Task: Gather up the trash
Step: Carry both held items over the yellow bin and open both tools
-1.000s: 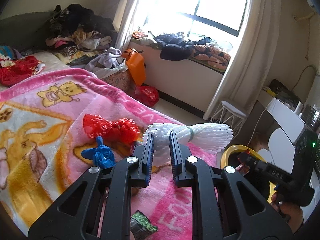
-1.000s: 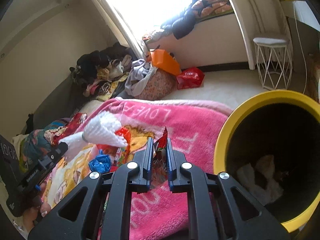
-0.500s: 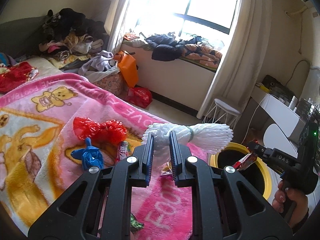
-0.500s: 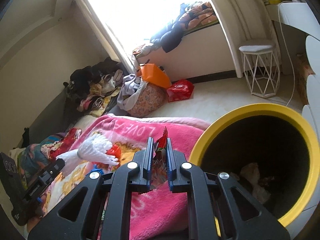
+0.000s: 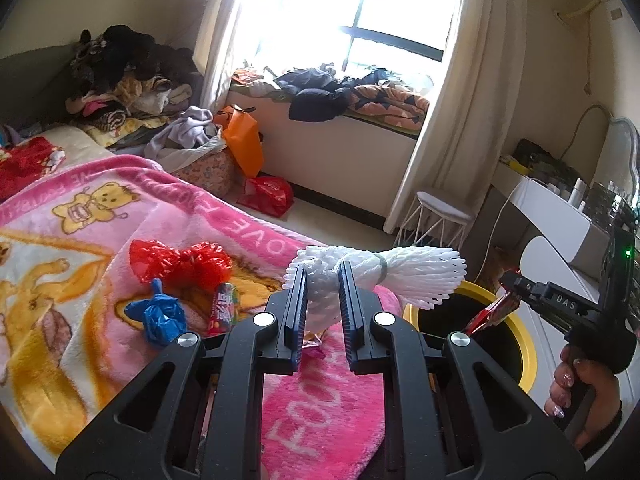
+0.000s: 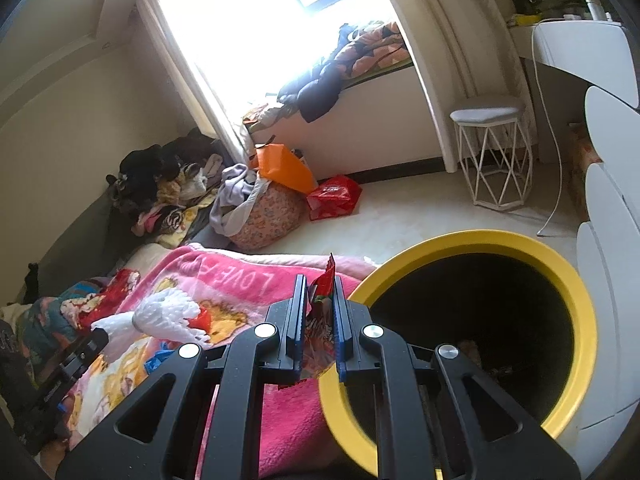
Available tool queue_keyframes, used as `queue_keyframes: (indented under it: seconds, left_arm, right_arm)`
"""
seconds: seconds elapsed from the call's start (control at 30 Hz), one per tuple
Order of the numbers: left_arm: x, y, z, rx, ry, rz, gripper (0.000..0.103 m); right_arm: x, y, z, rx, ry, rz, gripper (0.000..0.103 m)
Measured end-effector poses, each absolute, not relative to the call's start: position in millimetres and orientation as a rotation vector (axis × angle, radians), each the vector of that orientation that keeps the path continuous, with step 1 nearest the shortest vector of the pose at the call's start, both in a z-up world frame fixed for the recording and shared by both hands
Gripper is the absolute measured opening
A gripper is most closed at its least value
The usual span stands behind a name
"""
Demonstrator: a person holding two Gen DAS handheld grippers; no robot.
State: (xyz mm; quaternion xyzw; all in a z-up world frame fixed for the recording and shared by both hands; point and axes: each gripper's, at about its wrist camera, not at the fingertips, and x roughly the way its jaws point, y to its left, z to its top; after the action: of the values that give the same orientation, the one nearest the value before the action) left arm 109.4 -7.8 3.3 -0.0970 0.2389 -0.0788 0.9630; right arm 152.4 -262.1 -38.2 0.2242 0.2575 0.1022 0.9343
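1. Just right of my right gripper (image 6: 320, 312), clamped on a red wrapper (image 6: 325, 286), gapes the yellow bin (image 6: 576, 292).
2. My left gripper (image 5: 322, 300), farther left over the bed (image 5: 80, 216), pinches white foam netting (image 5: 416, 272).

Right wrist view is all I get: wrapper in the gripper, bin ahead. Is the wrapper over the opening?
Observer: In the left wrist view, the red wrapper in the right gripper appears over the yellow-rimmed bin.
Operator: Left gripper?
Observer: The left gripper is shut on the white foam net, at its knotted end.
Operator: What's on the blanket?
Observer: On the blanket, a candy packet lies beside the blue bag.
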Motion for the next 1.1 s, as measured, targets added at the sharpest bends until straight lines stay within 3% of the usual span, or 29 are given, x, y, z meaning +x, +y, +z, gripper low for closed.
queue_keyframes:
  seconds: [1.1]
  left_arm:
    - [112,-67,-7,-0.065,0.504,-0.251,0.011]
  right_arm:
    - [143,-313,-48,0.469,0.480,0.036,0.012]
